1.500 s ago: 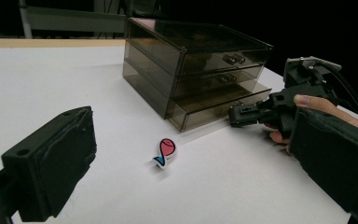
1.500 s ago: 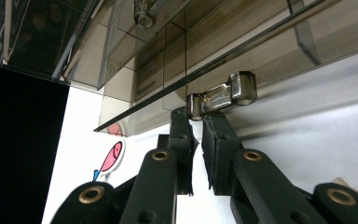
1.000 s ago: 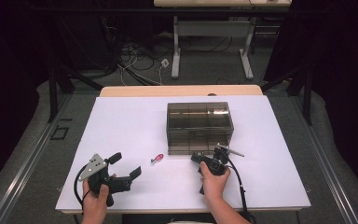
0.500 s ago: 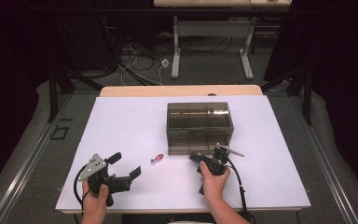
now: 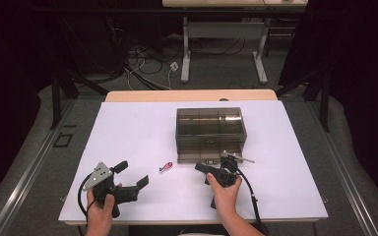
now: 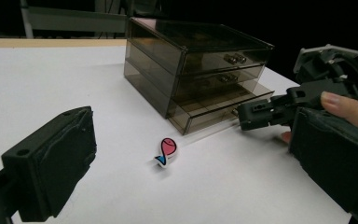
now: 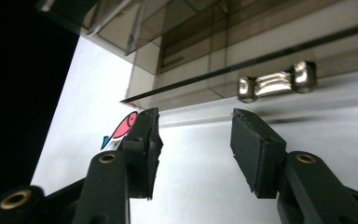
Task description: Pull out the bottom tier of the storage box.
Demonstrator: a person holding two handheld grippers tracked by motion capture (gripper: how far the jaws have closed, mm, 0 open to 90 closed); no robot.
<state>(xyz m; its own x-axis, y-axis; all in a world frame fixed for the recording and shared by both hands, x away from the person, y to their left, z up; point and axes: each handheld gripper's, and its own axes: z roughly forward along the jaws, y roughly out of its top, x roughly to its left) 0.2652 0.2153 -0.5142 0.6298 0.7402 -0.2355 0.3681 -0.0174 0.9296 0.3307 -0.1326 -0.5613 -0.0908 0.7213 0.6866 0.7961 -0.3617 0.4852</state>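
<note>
1. Your left gripper [image 5: 130, 184]: nearest you, at the front left of the white table [image 5: 128, 128]; jaws wide apart, nothing between them.
2. Your right gripper [image 5: 209, 169]: front centre, just short of the drawer box; jaws have just been opening; they stand apart with nothing between the pads [image 7: 151, 140].
3. Fish-shaped eraser [image 5: 166, 167]: pink with a blue tail; flat on the table between your 2 grippers, near the box's front left corner.
4. Drawer box [image 5: 209, 132]: smoked clear plastic, 3 drawers; bottom drawer [image 6: 223, 109] pulled slightly out; its metal handle [image 7: 276, 84] sits just beyond your right gripper's tips, untouched.
</note>
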